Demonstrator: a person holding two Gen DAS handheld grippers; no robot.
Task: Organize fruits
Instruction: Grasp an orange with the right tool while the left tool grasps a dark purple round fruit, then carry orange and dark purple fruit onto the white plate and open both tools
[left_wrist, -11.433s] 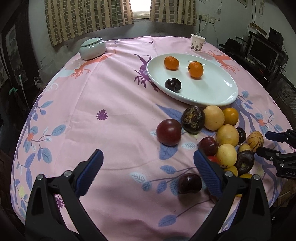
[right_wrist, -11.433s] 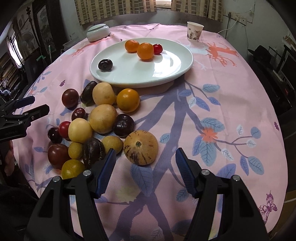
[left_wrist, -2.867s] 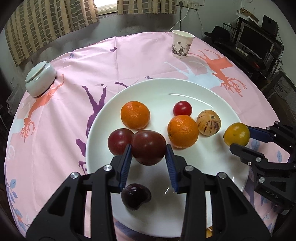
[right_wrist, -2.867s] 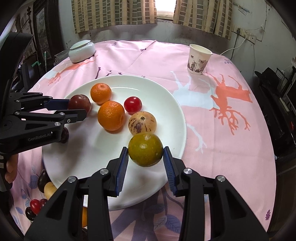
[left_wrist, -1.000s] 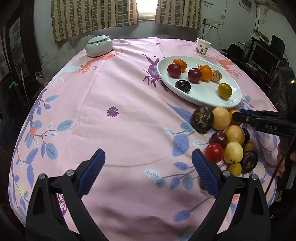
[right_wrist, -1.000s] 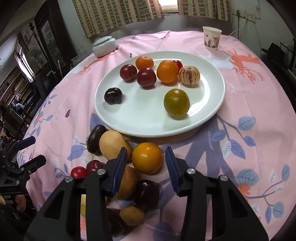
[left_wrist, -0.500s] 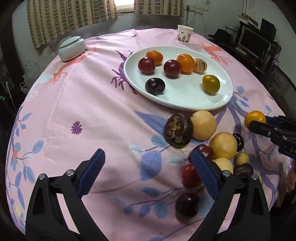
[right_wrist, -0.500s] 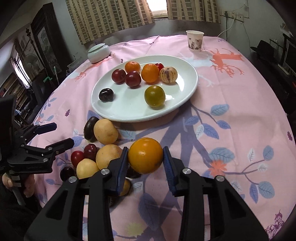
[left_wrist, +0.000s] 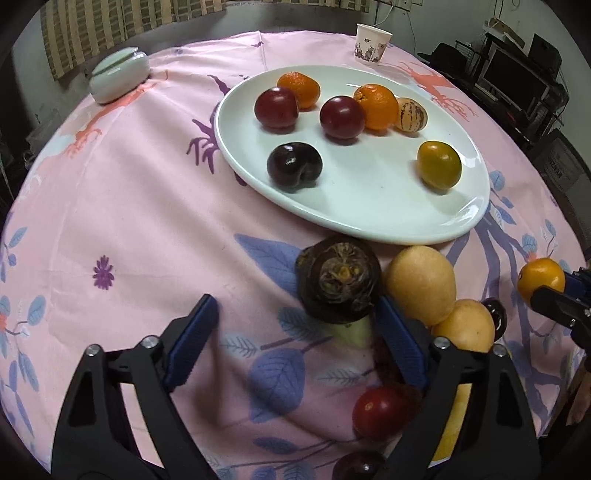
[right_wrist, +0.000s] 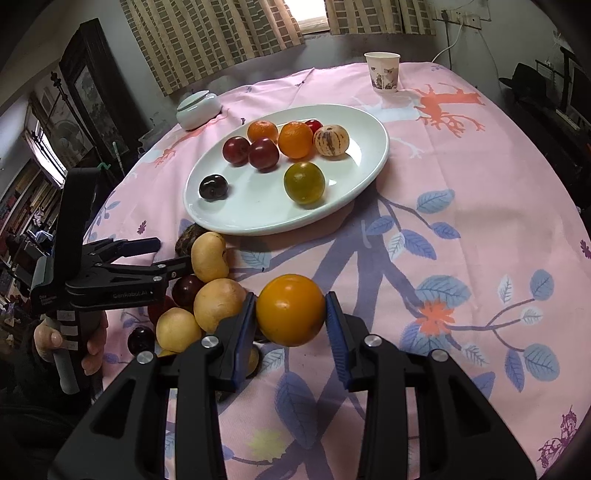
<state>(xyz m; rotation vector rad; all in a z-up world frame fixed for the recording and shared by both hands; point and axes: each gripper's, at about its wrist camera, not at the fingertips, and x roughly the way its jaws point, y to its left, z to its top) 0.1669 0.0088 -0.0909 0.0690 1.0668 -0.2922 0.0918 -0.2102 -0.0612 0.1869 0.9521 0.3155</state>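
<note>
- Right gripper (right_wrist: 290, 312) clamps an orange (right_wrist: 290, 309) between its blue pads, lifted off the cloth (right_wrist: 461, 221).
- Left gripper (left_wrist: 295, 339) spread wide, nothing between the fingers; a dark wrinkled fruit (left_wrist: 339, 282) sits just ahead, close to its right pad (left_wrist: 400, 341).
- Yellow fruits (left_wrist: 421, 284) and a red one (left_wrist: 380, 410) crowd that right finger.
- Plate (right_wrist: 354, 184) lies beyond both tools, holding plums, oranges, a striped fruit, a green-yellow one.
- Paper cup (right_wrist: 382, 72) and lidded jar (right_wrist: 198, 110) far ahead.
</note>
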